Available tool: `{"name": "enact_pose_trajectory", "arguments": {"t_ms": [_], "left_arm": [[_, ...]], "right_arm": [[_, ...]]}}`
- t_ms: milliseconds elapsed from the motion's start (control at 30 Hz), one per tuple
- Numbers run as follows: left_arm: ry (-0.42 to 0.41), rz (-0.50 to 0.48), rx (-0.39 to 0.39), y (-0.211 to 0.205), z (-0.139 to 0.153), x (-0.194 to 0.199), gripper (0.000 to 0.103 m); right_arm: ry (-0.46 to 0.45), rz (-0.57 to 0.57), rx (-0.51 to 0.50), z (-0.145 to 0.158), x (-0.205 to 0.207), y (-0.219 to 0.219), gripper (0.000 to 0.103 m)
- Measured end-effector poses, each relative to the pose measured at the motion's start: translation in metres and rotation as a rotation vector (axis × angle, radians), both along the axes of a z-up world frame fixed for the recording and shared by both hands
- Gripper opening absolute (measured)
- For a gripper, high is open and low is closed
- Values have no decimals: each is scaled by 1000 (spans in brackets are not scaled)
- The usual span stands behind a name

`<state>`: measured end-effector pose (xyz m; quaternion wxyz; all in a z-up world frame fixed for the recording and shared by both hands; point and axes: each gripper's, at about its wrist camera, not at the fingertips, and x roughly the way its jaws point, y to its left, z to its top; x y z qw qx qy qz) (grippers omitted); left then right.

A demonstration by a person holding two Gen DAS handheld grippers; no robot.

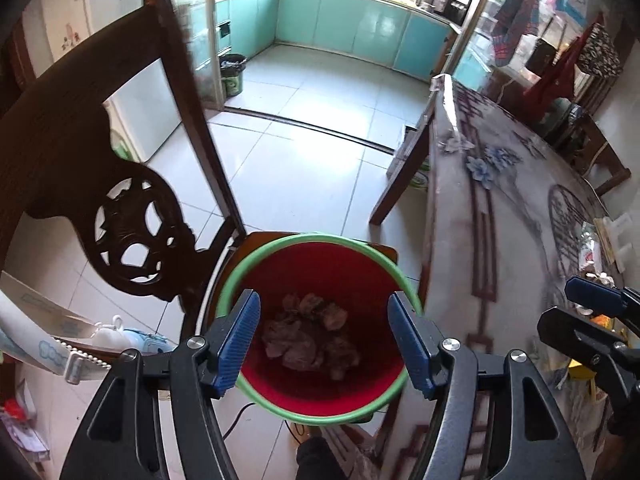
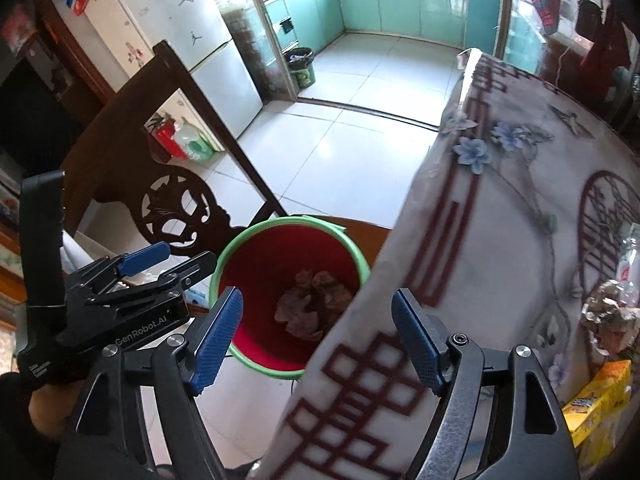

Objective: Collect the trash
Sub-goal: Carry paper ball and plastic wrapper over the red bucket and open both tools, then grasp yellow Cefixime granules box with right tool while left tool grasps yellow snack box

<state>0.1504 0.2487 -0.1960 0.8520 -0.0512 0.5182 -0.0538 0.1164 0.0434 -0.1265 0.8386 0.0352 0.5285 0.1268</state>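
A red bin with a green rim point(image 1: 316, 400) stands on a wooden chair seat beside the table; it also shows in the right wrist view point(image 2: 256, 268). Crumpled paper trash point(image 1: 310, 336) lies at its bottom, also seen in the right wrist view point(image 2: 312, 304). My left gripper point(image 1: 324, 340) is open and empty, straight above the bin. My right gripper point(image 2: 316, 336) is open and empty over the table edge, next to the bin. A crumpled paper ball point(image 2: 608, 316), a yellow box point(image 2: 600, 404) and a plastic bottle point(image 2: 630, 264) lie on the table at the right.
The table wears a flowered cloth point(image 2: 500, 220). A carved dark chair back point(image 1: 100, 168) rises left of the bin. A second bin point(image 1: 232, 74) stands by the kitchen doorway. Tiled floor point(image 1: 304, 152) lies beyond. The right gripper's body point(image 1: 596, 332) shows at the right of the left wrist view.
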Motion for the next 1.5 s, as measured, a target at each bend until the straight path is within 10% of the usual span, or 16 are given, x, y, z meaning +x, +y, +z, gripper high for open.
{"name": "enact_pose_trajectory", "arguments": {"t_ms": [533,1000,1500], "left_arm": [[-54,-151,10,-133,28,-48,66],[-55,-434,-2,-319,34,-114,66],[58,-686,79,-434,1,-129,66]], "right_arm": [[-58,-125,-81,19,-68,-134,82],[198,-349,-220,-47,-156,-358,85],[277,-290,-123,-95,-160,-380,72]]}}
